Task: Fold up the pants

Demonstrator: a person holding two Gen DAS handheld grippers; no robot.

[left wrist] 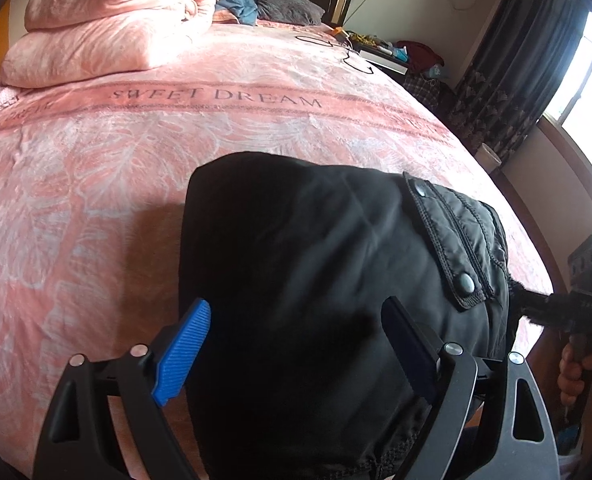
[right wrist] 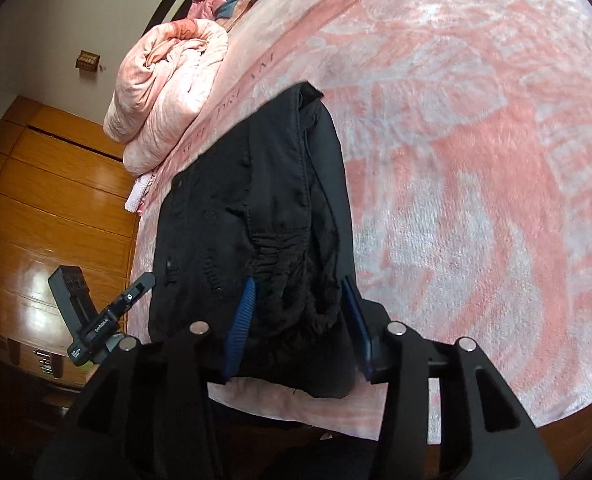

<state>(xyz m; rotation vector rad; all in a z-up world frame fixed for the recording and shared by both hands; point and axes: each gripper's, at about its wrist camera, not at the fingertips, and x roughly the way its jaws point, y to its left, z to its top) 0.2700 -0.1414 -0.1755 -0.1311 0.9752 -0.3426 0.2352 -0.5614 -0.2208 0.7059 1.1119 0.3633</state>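
A bedroom, with a wide bed (left wrist: 95, 184) covered by a pink and white leaf-patterned blanket (right wrist: 476, 160) printed with the words "SWEET DREAM". Nearest, the left gripper (left wrist: 300, 340) has its jaws spread wide apart, one blue pad to the left of the cloth and the other resting over it, holding nothing. A pair of black pants (left wrist: 316, 272) lies folded in a thick bundle at the near edge of the bed, a flap with two snap buttons (left wrist: 466, 282) showing on top. In the right wrist view, the right gripper (right wrist: 296, 328) has its jaws open on either side of the gathered waistband end of the pants (right wrist: 263, 216), not clamped. Farther back, a rolled pink quilt (left wrist: 111, 28) sits near the head of the bed, with a grey pillow (left wrist: 287, 4) and a dark headboard beyond. A window with dark curtains (left wrist: 516, 60) is to the right.
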